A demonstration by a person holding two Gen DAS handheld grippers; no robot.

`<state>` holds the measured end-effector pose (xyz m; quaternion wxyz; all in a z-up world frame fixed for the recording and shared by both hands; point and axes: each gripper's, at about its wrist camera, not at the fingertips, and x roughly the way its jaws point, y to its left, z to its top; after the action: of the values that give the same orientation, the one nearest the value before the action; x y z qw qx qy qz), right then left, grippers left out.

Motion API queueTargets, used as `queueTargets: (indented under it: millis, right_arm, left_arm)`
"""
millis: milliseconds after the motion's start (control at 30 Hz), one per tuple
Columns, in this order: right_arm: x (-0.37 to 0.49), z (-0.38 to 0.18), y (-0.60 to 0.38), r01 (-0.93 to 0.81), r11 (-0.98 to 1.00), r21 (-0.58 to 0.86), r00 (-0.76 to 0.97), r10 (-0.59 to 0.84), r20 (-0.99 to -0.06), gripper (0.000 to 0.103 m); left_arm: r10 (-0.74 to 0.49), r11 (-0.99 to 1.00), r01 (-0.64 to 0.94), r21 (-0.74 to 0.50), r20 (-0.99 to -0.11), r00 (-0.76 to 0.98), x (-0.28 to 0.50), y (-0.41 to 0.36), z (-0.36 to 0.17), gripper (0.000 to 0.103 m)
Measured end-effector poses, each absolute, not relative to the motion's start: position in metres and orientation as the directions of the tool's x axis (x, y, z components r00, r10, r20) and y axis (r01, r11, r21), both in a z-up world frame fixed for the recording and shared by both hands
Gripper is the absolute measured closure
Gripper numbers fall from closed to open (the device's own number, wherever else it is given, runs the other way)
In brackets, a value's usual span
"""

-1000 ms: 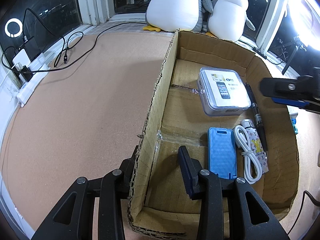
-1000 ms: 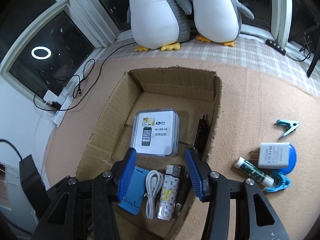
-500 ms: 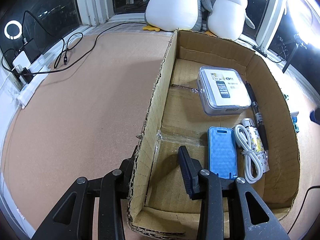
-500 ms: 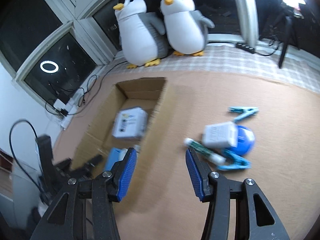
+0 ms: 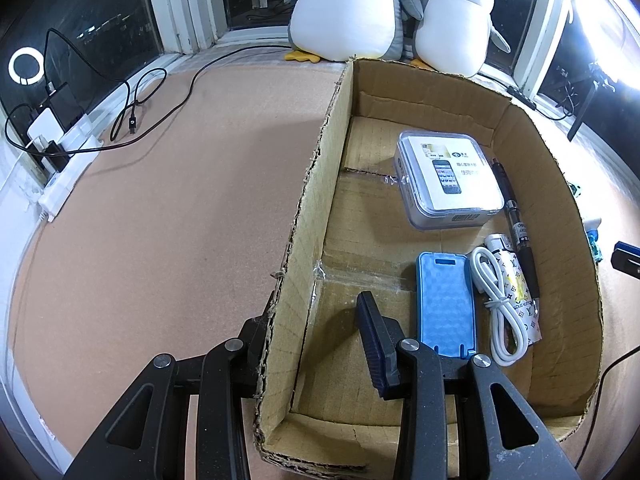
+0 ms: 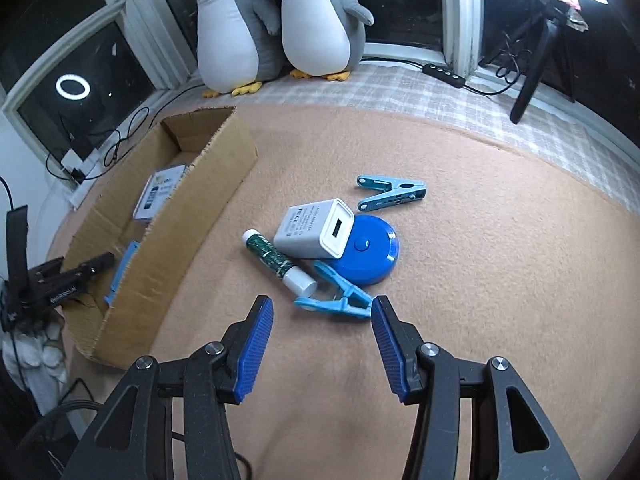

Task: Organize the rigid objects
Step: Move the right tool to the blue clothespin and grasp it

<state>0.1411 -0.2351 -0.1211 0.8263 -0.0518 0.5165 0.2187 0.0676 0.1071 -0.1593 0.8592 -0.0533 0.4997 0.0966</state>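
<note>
Where it lies flat, the white charger [image 6: 314, 229] shows printed grey lettering.

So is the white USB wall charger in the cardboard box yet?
Out. The white USB wall charger lies on the tan felt beside the cardboard box, leaning on a round blue disc.

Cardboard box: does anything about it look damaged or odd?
Yes. The cardboard box has no flaps; its rim is torn and ragged, most along the wall that the left gripper straddles. The items inside lie flat in order.
</note>
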Motion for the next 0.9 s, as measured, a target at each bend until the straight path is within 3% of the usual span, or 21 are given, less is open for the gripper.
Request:
queueTargets:
  millis: [633,900]
  right_arm:
    - [0.16,-0.146,-0.242,-0.435,0.842,0.318,0.227,0.444,-0.867,0.056]
    - [0.141,-0.149,-0.222,-0.511,0.85,0.127,0.284,0.307,-0.909,0.056]
  left_arm:
    - [0.121,0.975,-0.224,0.012,-0.869,0.479,0.069,0.106,-0.159,0.063]
    - [0.123,0.974,-0.224,0.014,-0.869,0.479,0.069,0.107,-0.159,0.063]
